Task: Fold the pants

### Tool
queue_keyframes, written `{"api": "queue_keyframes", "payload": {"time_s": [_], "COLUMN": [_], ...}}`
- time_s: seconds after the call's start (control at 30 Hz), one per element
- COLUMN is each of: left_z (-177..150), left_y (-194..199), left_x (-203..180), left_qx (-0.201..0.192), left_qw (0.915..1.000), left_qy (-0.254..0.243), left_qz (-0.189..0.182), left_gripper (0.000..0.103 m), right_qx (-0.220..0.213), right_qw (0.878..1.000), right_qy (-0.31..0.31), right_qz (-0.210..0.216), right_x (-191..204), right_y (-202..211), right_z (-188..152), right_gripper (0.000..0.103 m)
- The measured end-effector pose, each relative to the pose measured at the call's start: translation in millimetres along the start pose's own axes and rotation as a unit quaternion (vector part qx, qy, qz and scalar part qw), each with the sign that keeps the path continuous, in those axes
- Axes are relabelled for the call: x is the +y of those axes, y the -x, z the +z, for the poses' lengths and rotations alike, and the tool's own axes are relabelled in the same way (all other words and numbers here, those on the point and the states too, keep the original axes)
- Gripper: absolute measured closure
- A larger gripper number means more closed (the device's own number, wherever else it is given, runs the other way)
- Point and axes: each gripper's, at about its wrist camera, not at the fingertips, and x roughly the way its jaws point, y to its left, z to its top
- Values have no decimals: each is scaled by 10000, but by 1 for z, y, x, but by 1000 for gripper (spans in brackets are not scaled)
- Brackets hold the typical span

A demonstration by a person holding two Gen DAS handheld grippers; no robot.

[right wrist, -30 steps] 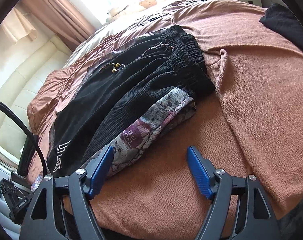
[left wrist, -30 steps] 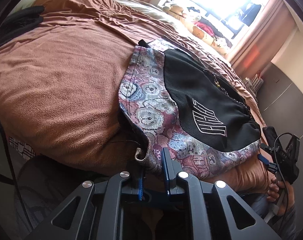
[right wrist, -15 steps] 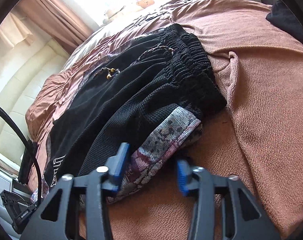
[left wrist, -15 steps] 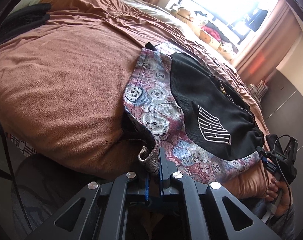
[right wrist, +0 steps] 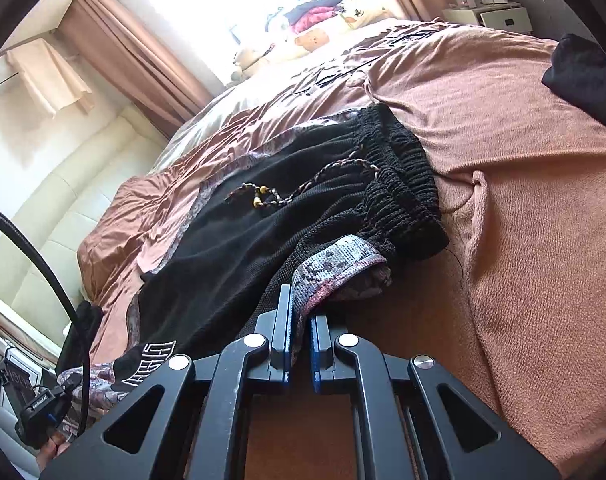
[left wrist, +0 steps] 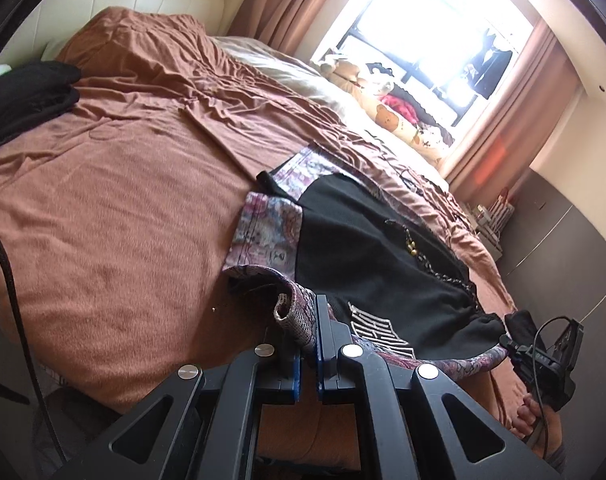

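Both grippers, left and right, clamped on pants atop brown bedspread, seemingly plush toys by window.

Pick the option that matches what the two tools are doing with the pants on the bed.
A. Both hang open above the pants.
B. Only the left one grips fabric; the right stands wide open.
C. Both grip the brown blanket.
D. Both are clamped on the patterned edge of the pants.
D: the left tool and the right tool are each shut on the patterned edge of the pants.
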Motion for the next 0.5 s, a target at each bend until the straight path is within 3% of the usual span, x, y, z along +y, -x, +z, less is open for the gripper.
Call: {"api": "queue_keyframes", "payload": {"time_s": [0.5], "left_z": [98], "left_y": [-37], "left_x": [-38], "left_qx": [-351], "left_qw": [9992], "left_qy": [-152], "left_qz": [-85], "left_gripper": [98], "right_qx": [-406], "right_qw": [9988], "right_qy": [-190], "right_qz": [193], "right_x": [12], "right_y": [-6], "right_z": [42], "right_gripper": [99]}}
